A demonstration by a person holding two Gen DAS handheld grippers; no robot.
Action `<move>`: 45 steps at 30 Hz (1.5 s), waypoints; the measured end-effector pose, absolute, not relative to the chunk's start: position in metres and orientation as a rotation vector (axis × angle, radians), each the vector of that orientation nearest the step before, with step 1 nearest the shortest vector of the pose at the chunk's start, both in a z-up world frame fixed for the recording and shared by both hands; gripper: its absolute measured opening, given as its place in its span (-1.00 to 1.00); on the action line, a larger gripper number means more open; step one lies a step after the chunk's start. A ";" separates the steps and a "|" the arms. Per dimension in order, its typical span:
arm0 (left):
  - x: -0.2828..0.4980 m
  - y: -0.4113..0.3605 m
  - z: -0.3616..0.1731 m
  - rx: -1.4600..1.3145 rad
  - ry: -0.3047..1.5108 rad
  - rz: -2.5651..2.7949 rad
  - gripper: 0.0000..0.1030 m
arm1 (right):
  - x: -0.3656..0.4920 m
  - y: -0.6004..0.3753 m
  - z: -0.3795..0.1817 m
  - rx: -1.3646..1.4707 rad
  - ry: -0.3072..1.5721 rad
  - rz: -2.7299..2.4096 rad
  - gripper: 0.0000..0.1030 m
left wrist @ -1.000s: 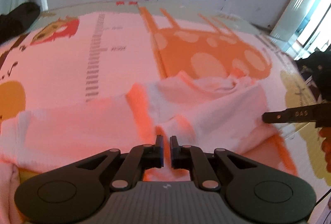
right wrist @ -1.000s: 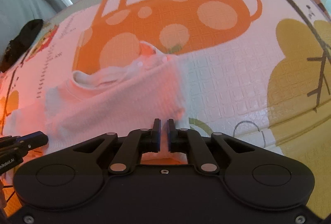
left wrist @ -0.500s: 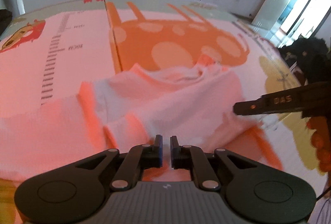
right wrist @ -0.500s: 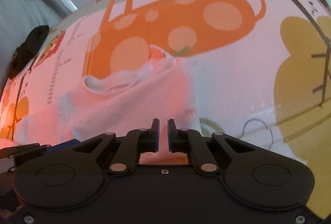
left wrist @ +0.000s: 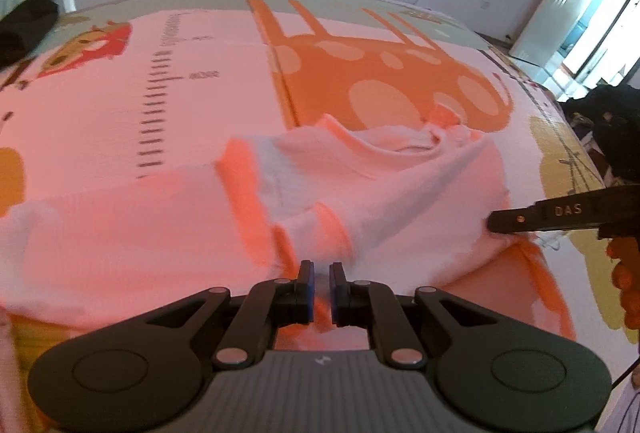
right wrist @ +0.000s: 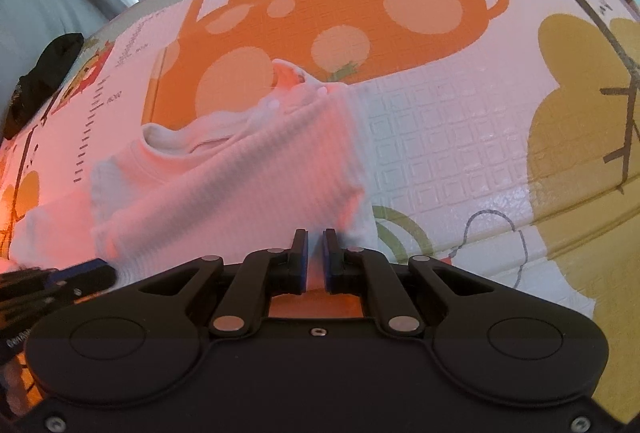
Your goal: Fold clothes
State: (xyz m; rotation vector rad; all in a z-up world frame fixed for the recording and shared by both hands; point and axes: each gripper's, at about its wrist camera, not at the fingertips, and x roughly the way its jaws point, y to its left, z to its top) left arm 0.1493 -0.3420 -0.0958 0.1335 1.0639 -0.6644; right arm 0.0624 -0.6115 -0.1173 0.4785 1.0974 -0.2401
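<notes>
Lettering "DAS" on right gripper [left wrist: 496, 223] finger, against garment [left wrist: 400, 193].

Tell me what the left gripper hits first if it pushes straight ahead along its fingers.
Probably the pink garment itself: the left gripper is shut on its near edge, and a raised fold of the same cloth lies just ahead, before the collar and play mat.

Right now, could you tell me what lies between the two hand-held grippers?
Only the white garment spans from the left hand-held gripper to the right hand-held gripper; the left wrist view shows nothing else on that stretch.
</notes>
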 end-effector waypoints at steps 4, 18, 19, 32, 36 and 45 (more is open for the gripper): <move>0.153 -0.327 -0.086 0.132 1.047 -0.624 -0.77 | 0.061 -0.605 -0.100 0.455 1.063 -0.226 -0.86; 0.172 -0.254 -0.057 0.041 0.996 -0.437 0.11 | 0.077 -0.536 -0.043 0.394 0.950 -0.125 -0.28; 0.174 -0.248 -0.056 0.036 0.993 -0.423 0.13 | 0.079 -0.530 -0.042 0.392 0.950 -0.116 -0.28; 0.197 -0.189 -0.057 -0.009 0.967 -0.311 0.24 | 0.102 -0.456 -0.060 0.354 0.983 -0.008 -0.28; 0.206 -0.178 -0.066 -0.056 0.986 -0.305 0.25 | 0.109 -0.444 -0.069 0.359 0.995 0.011 -0.28; 0.224 -0.172 -0.079 -0.114 1.011 -0.288 0.25 | 0.118 -0.437 -0.083 0.366 1.009 0.028 -0.29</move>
